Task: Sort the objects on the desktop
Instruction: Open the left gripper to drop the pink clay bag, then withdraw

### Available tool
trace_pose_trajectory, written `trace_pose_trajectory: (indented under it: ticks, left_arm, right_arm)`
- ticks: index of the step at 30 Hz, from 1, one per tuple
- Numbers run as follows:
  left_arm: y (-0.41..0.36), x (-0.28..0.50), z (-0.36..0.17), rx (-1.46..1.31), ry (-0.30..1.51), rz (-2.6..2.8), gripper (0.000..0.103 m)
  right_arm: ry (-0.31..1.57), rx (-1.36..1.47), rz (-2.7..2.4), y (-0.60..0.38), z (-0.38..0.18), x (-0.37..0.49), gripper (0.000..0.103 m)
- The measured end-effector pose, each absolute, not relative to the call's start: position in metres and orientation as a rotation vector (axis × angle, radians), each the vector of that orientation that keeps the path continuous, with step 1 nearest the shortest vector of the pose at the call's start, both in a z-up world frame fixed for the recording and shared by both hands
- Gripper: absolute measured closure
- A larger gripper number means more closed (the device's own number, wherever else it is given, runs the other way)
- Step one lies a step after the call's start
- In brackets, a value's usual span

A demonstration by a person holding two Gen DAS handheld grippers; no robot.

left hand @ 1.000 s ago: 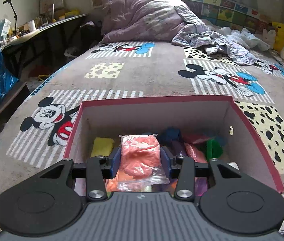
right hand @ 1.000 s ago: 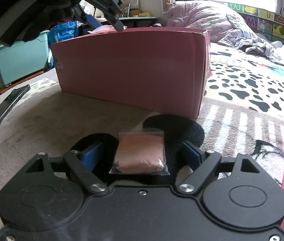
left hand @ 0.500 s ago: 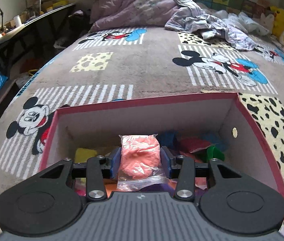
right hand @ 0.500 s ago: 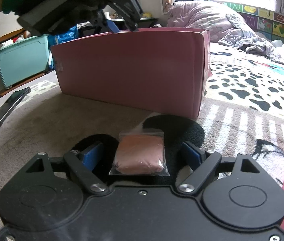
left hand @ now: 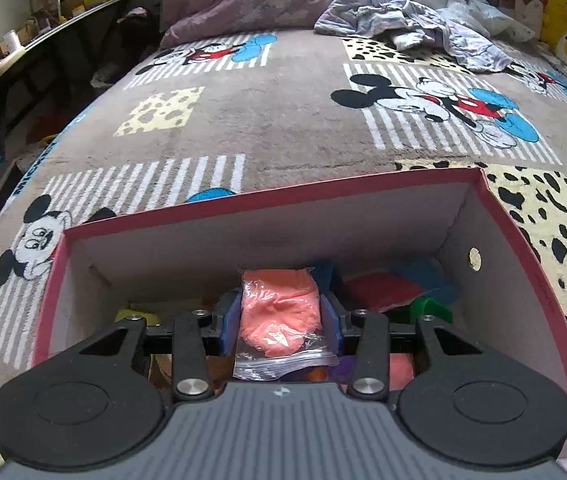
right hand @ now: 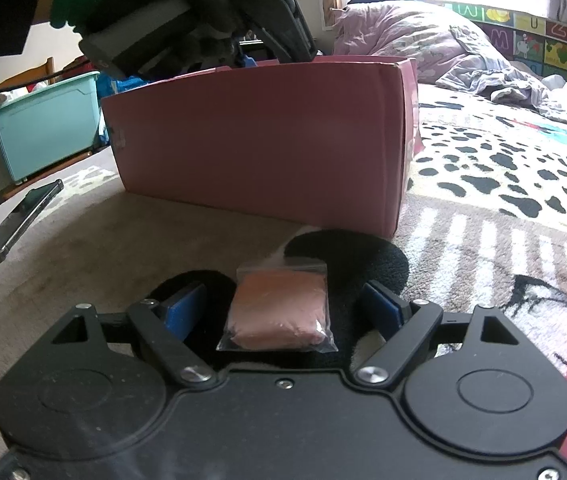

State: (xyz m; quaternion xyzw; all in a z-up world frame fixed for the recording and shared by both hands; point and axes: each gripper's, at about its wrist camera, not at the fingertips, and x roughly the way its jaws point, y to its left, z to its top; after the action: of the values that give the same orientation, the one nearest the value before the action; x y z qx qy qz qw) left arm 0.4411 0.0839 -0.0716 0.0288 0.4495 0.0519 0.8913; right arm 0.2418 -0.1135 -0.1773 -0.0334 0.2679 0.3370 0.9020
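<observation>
We hold the left claw (left hand: 279,316) over the open pink box (left hand: 267,200), which stands on the bed's cartoon-mouse blanket (left hand: 243,120). Its blue pads are clamped on a clear zip bag of pink clay (left hand: 279,312), one pad pressing each side, so the bag hangs above the box's inside. Below it, on the box floor, lie other bagged lumps: a red one (left hand: 379,290) to the right of the held bag, a green piece (left hand: 431,308) beside that, a blue one (left hand: 419,272) nearer the box's far wall, and a yellow one (left hand: 131,314) toward its left wall.

From the right wrist view the same box (right hand: 259,136) shows its pink outer wall, and the left claw (right hand: 279,46) reaches over its top edge. Our right claw (right hand: 283,308) sits low in front of the box with its jaws spread wide. A second zip bag, of salmon-coloured clay (right hand: 279,308), lies on the blanket between the blue pads (right hand: 185,310), touching neither. A dark phone (right hand: 17,222) lies left of the box on the blanket, and a teal storage bin (right hand: 43,120) stands beyond the bed, behind the box's left end.
</observation>
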Motion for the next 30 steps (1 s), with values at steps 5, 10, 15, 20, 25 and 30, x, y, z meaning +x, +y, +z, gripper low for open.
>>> trace_pose_trajectory:
  ticks: [5,10,15,20,25,30]
  left_arm:
    - [0.083,0.446,-0.074,0.065,0.949,0.101,0.062]
    - [0.084,0.449,-0.076,0.052,0.966,0.099,0.062]
    - [0.086,0.448,-0.076,0.034,0.964,0.095,0.053]
    - [0.087,0.443,-0.071,0.012,0.952,0.102,0.052]
    - [0.083,0.429,-0.06,0.002,0.917,0.096,0.052]
    - [0.074,0.406,-0.043,0.002,0.884,0.08,0.052]
  right_arm:
    - [0.554,-0.064,0.699,-0.113,-0.177,0.242,0.018]
    - [0.554,-0.06,0.701,-0.114,-0.178,0.243,0.018]
    - [0.555,-0.058,0.702,-0.114,-0.177,0.242,0.017]
    - [0.556,-0.06,0.701,-0.114,-0.177,0.242,0.017]
    - [0.555,-0.053,0.704,-0.115,-0.178,0.243,0.017]
    - [0.559,-0.042,0.711,-0.117,-0.178,0.244,0.017]
